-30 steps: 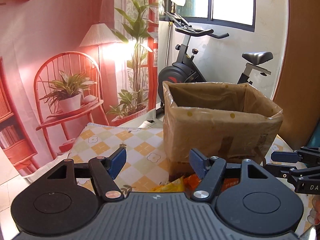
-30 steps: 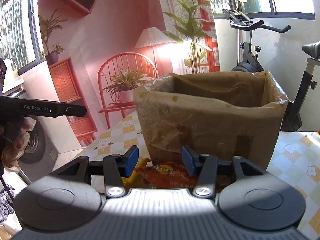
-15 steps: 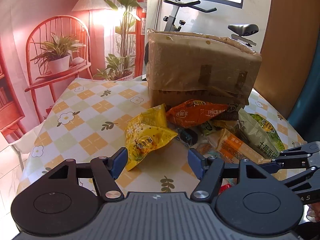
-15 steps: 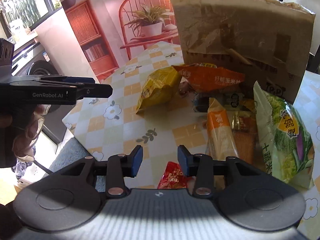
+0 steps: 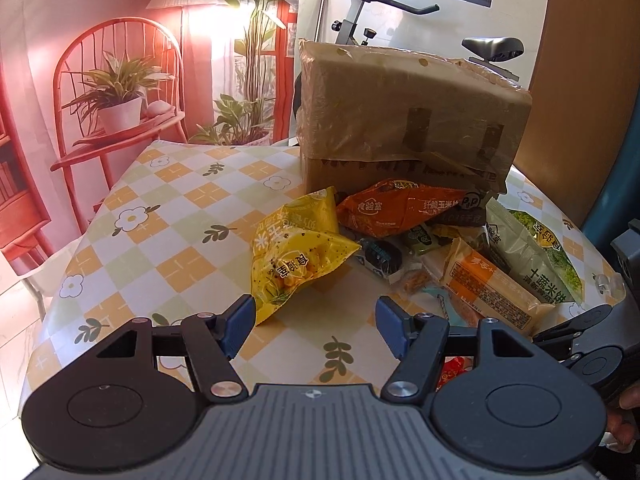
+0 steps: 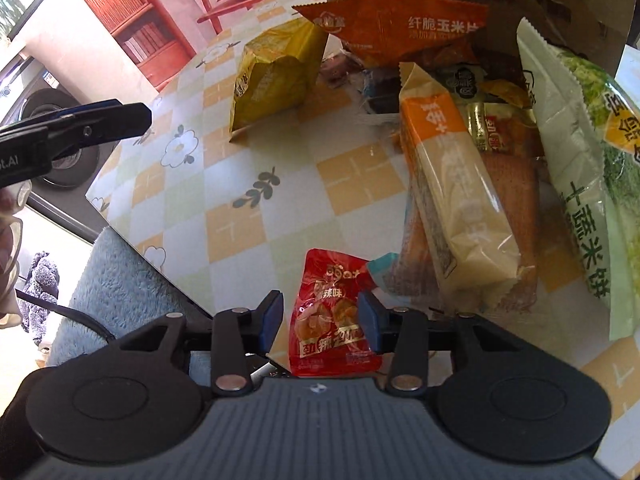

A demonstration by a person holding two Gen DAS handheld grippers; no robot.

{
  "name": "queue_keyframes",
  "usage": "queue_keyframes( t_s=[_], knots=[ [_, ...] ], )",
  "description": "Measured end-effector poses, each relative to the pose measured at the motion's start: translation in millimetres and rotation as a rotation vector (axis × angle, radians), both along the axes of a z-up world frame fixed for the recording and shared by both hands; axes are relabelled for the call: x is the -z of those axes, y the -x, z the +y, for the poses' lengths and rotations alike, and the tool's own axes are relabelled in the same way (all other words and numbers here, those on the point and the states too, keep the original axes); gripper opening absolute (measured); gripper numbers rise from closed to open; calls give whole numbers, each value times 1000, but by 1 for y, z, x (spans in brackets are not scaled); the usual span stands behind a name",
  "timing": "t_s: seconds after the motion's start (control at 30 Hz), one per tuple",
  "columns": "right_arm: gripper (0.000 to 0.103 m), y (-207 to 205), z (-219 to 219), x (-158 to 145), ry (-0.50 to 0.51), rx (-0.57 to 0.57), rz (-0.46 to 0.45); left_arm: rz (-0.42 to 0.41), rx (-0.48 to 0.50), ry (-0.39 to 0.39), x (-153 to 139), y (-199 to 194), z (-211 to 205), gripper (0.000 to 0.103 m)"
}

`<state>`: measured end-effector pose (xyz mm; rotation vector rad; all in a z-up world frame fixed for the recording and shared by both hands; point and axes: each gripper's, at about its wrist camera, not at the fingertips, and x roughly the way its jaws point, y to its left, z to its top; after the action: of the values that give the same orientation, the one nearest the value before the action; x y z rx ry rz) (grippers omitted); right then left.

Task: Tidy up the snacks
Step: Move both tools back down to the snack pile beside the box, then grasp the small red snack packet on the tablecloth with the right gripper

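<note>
A pile of snack packs lies on the checkered table before a brown cardboard box [image 5: 412, 120]. It holds a yellow bag [image 5: 296, 252], an orange corn chip bag [image 5: 396, 208], a long orange-and-cream pack [image 6: 452, 172] and a green rice cracker bag [image 6: 588, 160]. A small red packet [image 6: 332, 316] lies at the table's near edge, between the open fingers of my right gripper [image 6: 319, 319]. My left gripper [image 5: 316, 328] is open and empty, just short of the yellow bag. It also shows at the left of the right wrist view [image 6: 80, 124].
The table [image 5: 160, 232] has a yellow, green and white flower-print cloth. A blue fuzzy seat [image 6: 120, 280] lies below its near edge. An exercise bike [image 5: 400, 20] stands behind the box. A printed backdrop hangs at the far left.
Both grippers have tilted down from the box toward the table. The right one has come down over the red packet, its fingers now on either side. The left has neared the yellow bag.
</note>
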<state>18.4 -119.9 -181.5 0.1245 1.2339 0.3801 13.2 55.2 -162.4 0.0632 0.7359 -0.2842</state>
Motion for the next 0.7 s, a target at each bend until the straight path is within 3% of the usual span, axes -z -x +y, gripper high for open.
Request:
queue_keyframes(
  t_s=[0.43,0.6,0.7],
  knots=[
    [49,-9,27,11,140,-149,-35,24,-20,-1,8,-8,1,69],
    [42,-6,36,10,180,-175,-85,21,-24,-1,9,-8,0,69],
    [32,-1,38,-1,121,-165,-157,25,-32,3,9,-8,4,69]
  ],
)
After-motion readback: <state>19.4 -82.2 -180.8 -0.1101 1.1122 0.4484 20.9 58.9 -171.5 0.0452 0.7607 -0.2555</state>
